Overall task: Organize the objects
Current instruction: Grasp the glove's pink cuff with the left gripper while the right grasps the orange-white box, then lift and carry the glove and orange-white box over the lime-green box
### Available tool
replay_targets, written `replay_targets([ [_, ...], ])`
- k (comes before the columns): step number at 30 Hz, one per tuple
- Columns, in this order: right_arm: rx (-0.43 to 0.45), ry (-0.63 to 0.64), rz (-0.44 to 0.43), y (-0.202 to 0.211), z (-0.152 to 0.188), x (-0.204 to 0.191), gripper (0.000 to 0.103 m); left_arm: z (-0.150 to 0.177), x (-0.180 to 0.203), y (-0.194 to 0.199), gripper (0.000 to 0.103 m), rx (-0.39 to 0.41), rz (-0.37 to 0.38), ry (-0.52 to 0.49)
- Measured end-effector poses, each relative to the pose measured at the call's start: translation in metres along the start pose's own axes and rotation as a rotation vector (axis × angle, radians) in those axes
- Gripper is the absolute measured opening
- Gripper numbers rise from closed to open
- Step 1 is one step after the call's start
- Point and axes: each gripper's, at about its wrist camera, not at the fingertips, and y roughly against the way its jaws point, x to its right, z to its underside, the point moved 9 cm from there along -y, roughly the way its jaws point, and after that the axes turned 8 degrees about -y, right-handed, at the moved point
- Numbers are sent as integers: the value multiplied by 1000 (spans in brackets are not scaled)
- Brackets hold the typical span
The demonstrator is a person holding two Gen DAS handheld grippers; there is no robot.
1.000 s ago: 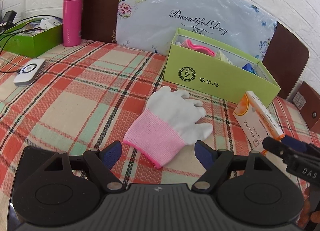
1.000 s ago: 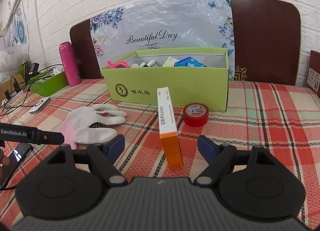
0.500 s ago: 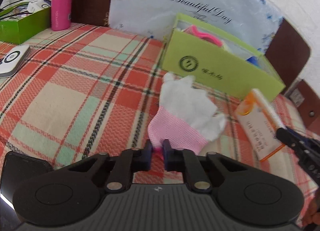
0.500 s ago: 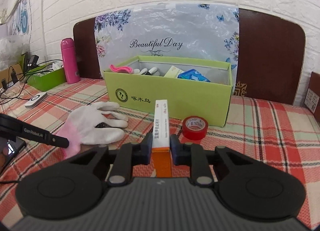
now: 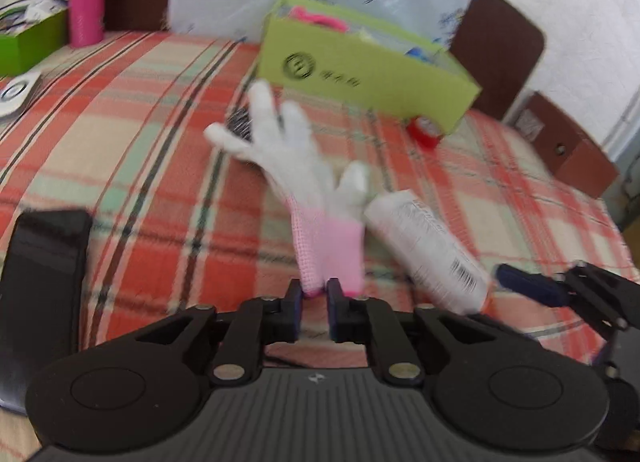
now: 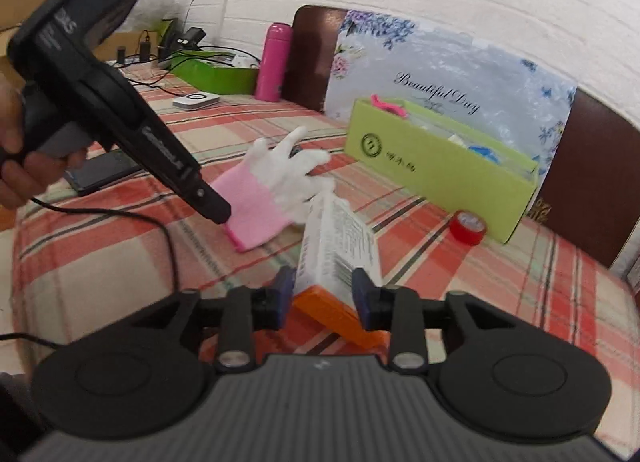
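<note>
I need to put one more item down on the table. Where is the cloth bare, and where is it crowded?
Bare plaid cloth lies between the white puck, the black phone and the glove. More lies right of the red tape roll. It is crowded around the glove, the medicine carton and the green box.

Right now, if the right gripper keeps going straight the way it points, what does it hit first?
Probably the glove, lying just past the medicine box that the right gripper holds; depth is unclear.
</note>
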Motion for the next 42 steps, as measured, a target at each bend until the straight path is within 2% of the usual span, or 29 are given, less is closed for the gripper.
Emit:
replay_targets([
  [1, 1, -24, -5, 1, 0, 2, 67, 1, -6, -1, 36, -4, -18, 23],
  [2, 2, -39, -3, 1, -1, 3, 72, 0, -11, -1, 44, 2, -32, 46],
  [3, 1, -55, 2, 0, -3, 6, 73, -4, -14, 0, 60, 21, -43, 61],
  [4, 0, -75, 10, -2, -5, 10, 73, -9, -17, 2, 71, 50, -59, 67],
  [6, -7, -117, 14, -7, -7, 15, 75, -22, -18, 3, 74, 111, -99, 54],
  [8, -15, -160, 9, -11, -8, 19, 75, -35, -17, -2, 76, 136, -132, 33],
  [14, -38, -206, 24, -24, -7, 24, 77, -50, -4, -39, 76, 93, -113, -17],
  [15, -42, -215, 25, -27, -7, 26, 77, -51, -3, -44, 68, 83, -100, -19],
  [16, -48, -227, 27, -30, -7, 28, 77, -51, -3, -48, 41, 70, -84, -19],
  [17, -56, -238, 28, -34, -8, 30, 77, -49, -2, -51, 25, 48, -66, -18],
  [18, -65, -248, 29, -38, -8, 32, 77, -48, -2, -53, 12, 33, -49, -11],
  [19, -74, -257, 29, -42, -7, 34, 77, -49, -1, -50, 8, 34, -30, -3],
  [22, -84, -279, 6, -51, -5, 34, 77, -58, 5, -29, 7, 69, 27, -29],
  [23, -92, -285, 1, -54, -4, 34, 74, -65, 9, -18, 7, 94, 38, -44],
  [24, -108, -283, -1, -57, -2, 33, 67, -73, 11, -6, 7, 124, 47, -53],
  [25, -121, -283, -3, -59, 1, 32, 66, -81, 13, 6, 7, 159, 60, -59],
  [29, -112, -281, -9, -57, 1, 29, 67, -112, 17, 50, 7, 284, 87, -57],
  [32, -113, -271, -6, -57, 2, 29, 66, -123, 19, 67, 7, 338, 92, -49],
  [35, -113, -265, -3, -57, 2, 29, 65, -119, 20, 62, 7, 323, 84, -45],
  [42, -87, -298, 7, -43, -5, 39, 65, -89, 20, 20, 7, 185, 114, -24],
])
